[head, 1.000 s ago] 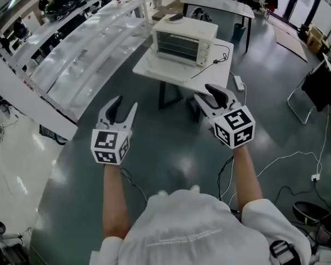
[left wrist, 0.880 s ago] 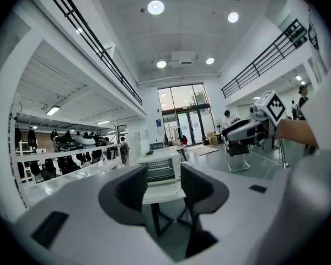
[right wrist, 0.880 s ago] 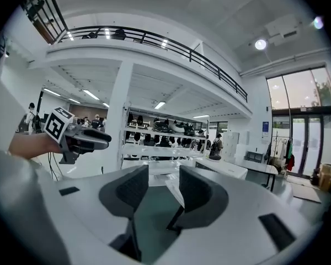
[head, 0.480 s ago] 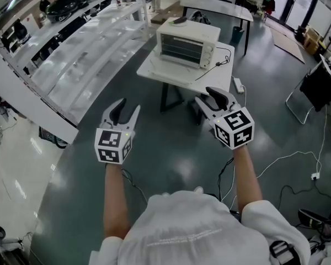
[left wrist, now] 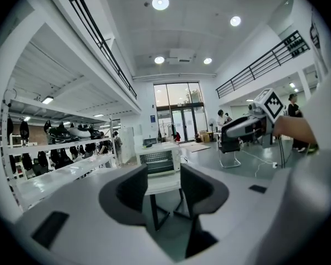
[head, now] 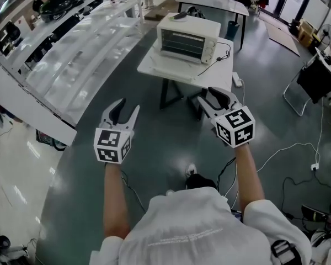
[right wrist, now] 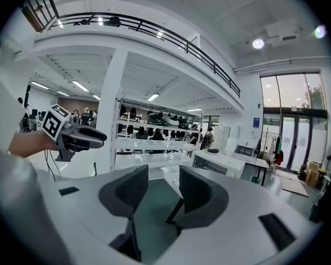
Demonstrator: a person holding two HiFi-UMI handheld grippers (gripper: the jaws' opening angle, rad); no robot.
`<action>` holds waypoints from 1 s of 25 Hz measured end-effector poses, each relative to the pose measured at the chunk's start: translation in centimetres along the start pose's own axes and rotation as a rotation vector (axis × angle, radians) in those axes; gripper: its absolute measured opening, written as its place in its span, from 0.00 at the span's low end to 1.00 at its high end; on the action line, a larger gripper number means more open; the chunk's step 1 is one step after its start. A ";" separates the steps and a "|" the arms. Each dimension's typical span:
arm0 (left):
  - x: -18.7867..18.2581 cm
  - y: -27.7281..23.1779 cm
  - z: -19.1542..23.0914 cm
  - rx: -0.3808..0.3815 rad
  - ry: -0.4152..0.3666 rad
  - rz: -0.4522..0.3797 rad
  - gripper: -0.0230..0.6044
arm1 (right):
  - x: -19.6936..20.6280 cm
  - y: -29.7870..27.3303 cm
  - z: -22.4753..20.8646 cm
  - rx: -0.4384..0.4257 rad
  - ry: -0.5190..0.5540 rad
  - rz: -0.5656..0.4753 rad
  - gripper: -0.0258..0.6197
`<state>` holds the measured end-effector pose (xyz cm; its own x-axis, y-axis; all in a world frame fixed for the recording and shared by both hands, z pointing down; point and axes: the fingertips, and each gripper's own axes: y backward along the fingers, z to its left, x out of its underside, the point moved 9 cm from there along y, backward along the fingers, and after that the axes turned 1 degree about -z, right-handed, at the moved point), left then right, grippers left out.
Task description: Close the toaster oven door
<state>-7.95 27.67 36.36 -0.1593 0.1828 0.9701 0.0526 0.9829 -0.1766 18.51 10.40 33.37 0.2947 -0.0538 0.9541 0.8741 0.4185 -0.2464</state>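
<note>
Oven point(head: 187, 36) well ahead, door point(head: 174, 61) apparently down. Left gripper point(head: 128, 105), right gripper point(head: 207, 94): jaws apart, empty. Approach squarely, lift door edge evenly.

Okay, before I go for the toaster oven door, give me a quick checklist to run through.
1. Left gripper empty, jaws apart: ok.
2. Right gripper empty, jaws apart: ok.
3. Toaster oven within reach: not ok. It sits on the white table well ahead, and both grippers hang over the floor.
4. Door position known: cannot tell. The oven is too far off to read whether the door hangs open.
5. Black cord out of the door's way: ok. It lies on the table to the right of the oven in the head view.
</note>
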 end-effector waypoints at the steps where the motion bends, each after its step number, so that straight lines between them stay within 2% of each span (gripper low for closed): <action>1: 0.0 -0.2 0.4 0.002 0.000 -0.002 0.34 | -0.1 -0.3 -0.1 0.005 0.000 0.001 0.31; 6: 0.7 -2.6 2.5 0.006 0.010 0.011 0.34 | -0.4 -3.4 -1.5 0.013 0.001 0.000 0.31; 10: 0.8 -6.3 4.2 0.017 -0.015 0.015 0.34 | 0.0 -7.1 -4.2 0.013 -0.002 -0.008 0.31; 18: -1.7 -17.5 8.6 0.044 -0.024 0.016 0.34 | -0.8 -16.0 -12.4 0.005 -0.040 -0.017 0.31; 25: -3.5 -26.7 9.9 0.090 -0.015 0.031 0.34 | 0.1 -19.9 -18.2 0.012 -0.065 0.031 0.30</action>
<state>-18.52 1.02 36.06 -0.1742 0.2128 0.9615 -0.0307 0.9747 -0.2213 8.16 -14.48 35.26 0.2959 0.0182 0.9550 0.8602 0.4296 -0.2747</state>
